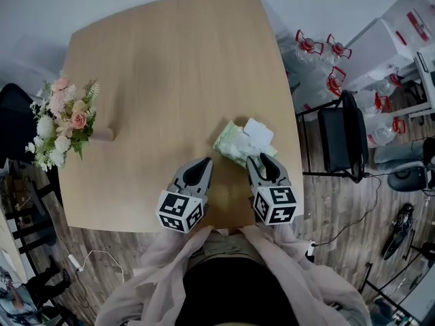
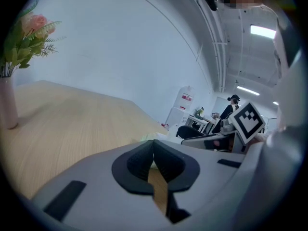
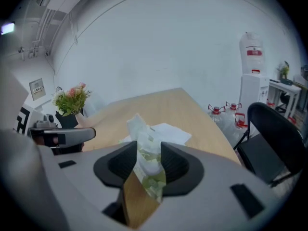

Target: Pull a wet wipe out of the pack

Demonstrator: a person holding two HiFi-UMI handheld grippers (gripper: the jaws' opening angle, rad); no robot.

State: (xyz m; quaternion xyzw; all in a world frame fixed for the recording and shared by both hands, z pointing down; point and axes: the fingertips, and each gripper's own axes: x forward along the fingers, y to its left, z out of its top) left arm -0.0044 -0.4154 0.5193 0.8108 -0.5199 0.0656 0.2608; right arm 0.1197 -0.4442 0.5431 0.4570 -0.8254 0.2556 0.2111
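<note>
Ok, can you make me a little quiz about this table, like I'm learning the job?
1. True or false: the left tool is holding a wipe.
2. Between the jaws of the right tool sits: A the wet wipe pack; B a cup; C a spoon.
3. In the head view, what stands near the left edge of the table?
Key: 1 false, it is shut on nothing. 2 A. 3 the flowers.
</note>
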